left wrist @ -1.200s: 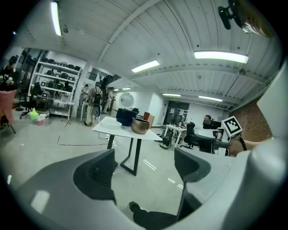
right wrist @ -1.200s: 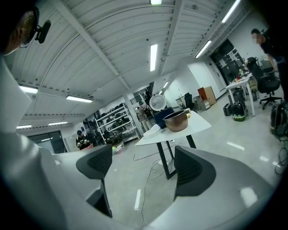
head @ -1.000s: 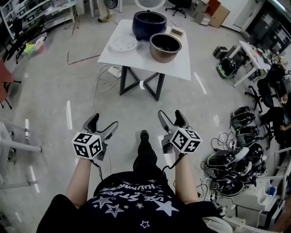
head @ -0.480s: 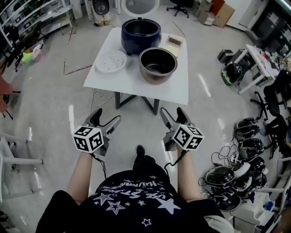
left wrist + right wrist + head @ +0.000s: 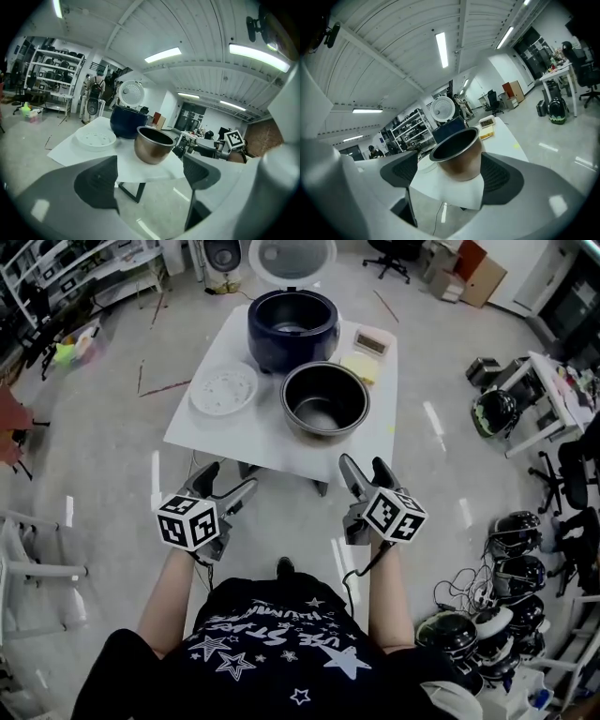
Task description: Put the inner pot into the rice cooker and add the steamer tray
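Standing short of the white table (image 5: 244,442), the person holds both tools above the floor. The left gripper (image 5: 228,479) has its jaws spread wide with nothing between them, and the right gripper (image 5: 363,465) is likewise parted and holds nothing. On the table's near side sits the metal inner pot (image 5: 325,401), upright and well apart from both grippers. Just left of it lies the white steamer tray (image 5: 223,390). Behind them stands the dark blue rice cooker (image 5: 292,329), its round lid (image 5: 292,257) raised and its cavity open.
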Action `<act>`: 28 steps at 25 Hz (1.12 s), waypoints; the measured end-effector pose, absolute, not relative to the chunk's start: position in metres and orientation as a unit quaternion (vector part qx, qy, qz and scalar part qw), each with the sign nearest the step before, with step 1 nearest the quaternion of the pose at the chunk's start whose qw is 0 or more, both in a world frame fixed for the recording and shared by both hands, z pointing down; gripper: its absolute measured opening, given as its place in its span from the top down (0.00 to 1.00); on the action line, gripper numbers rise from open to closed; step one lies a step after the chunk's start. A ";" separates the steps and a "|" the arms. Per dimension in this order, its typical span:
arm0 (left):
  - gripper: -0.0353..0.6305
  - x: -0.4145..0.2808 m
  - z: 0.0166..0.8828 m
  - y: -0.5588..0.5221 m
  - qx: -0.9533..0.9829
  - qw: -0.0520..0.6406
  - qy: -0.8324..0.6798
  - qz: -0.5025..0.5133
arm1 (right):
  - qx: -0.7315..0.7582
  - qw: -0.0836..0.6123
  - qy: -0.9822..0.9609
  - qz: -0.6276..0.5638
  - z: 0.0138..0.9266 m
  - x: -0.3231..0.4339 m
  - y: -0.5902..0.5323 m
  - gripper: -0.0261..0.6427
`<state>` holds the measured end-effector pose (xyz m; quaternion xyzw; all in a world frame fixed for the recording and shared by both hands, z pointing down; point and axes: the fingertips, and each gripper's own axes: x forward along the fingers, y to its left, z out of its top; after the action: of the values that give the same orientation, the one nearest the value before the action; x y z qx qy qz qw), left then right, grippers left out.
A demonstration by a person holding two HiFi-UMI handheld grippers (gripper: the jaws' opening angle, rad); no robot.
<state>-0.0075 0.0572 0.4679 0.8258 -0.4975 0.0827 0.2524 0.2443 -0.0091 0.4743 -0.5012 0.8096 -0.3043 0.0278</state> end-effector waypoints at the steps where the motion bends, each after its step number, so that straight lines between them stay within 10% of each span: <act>1: 0.31 -0.007 0.467 0.054 0.825 0.253 -0.499 0.084 | -0.502 0.028 0.808 -0.307 0.475 0.246 -0.016 0.31; 28: 0.31 -0.016 0.479 -0.123 0.869 0.292 -0.385 0.107 | -0.611 -0.110 0.704 -0.345 0.513 0.257 -0.160 0.43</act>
<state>-0.0164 -0.1234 0.4793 0.8690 -0.3847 0.1067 0.2923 0.2566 -0.1596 0.5129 -0.6111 0.7037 -0.3453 -0.1103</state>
